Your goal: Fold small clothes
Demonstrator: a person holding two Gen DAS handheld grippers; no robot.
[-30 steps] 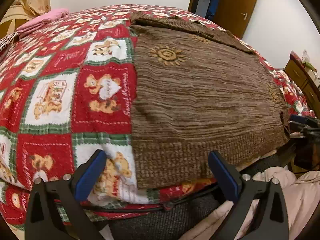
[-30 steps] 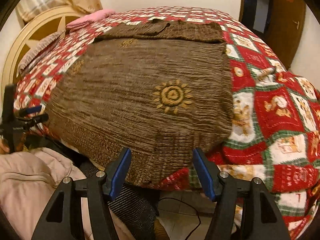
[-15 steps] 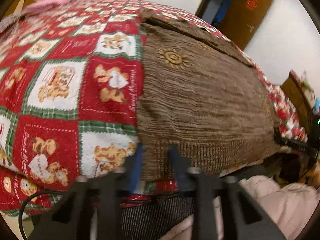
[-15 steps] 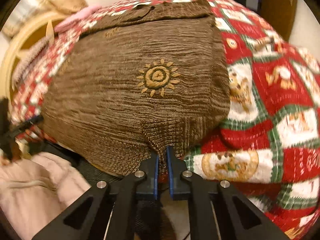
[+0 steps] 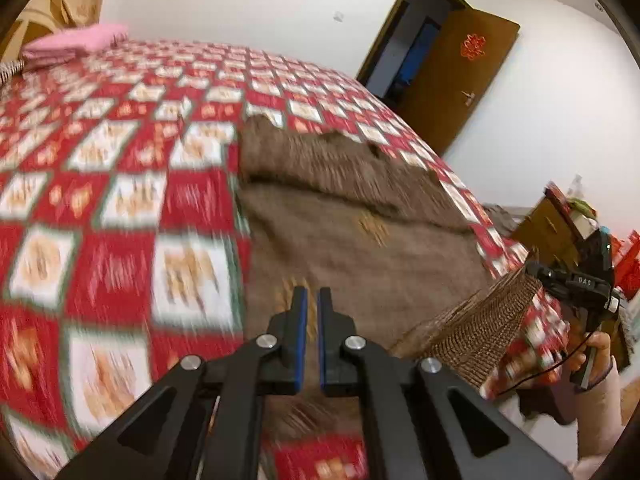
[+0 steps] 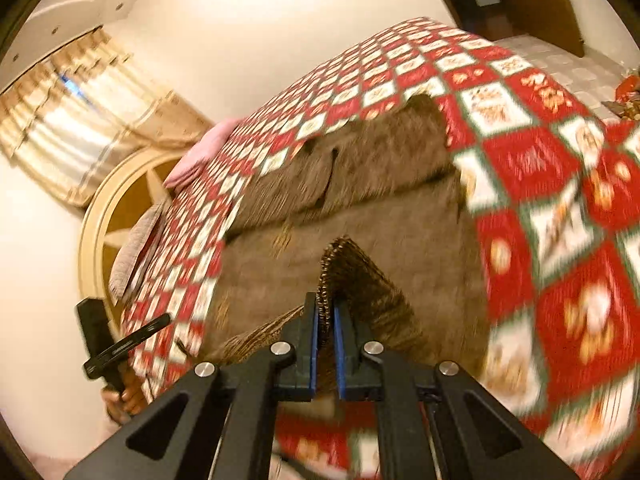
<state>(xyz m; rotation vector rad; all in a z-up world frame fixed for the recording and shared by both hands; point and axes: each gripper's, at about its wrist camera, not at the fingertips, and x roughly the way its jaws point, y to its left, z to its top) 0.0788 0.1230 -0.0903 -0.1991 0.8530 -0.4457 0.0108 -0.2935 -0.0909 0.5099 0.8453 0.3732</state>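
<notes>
A brown knit sweater (image 5: 360, 264) with sun motifs lies flat on the red patchwork quilt (image 5: 120, 200), its sleeves folded across the far end. My left gripper (image 5: 312, 300) hovers above the sweater, shut, with brown hem fabric bunched under its jaws. In the right wrist view my right gripper (image 6: 325, 308) is shut on the ribbed hem (image 6: 340, 264), which stands up as a peak over the sweater (image 6: 380, 232). The left wrist view shows the right gripper (image 5: 538, 270) holding the raised hem corner (image 5: 480, 328), a hand (image 5: 600, 352) behind it. The left gripper (image 6: 166, 319) shows at the left edge.
A pink folded cloth (image 5: 76, 40) lies at the head of the bed by the cream headboard (image 6: 116, 216) and curtain (image 6: 72, 132). A brown door (image 5: 452, 80) stands open at the back right. A wooden dresser (image 5: 556, 228) stands beside the bed.
Both grippers went from open at the near hem to shut on it. They then rose and moved forward over the sweater, lifting the hem off the quilt.
</notes>
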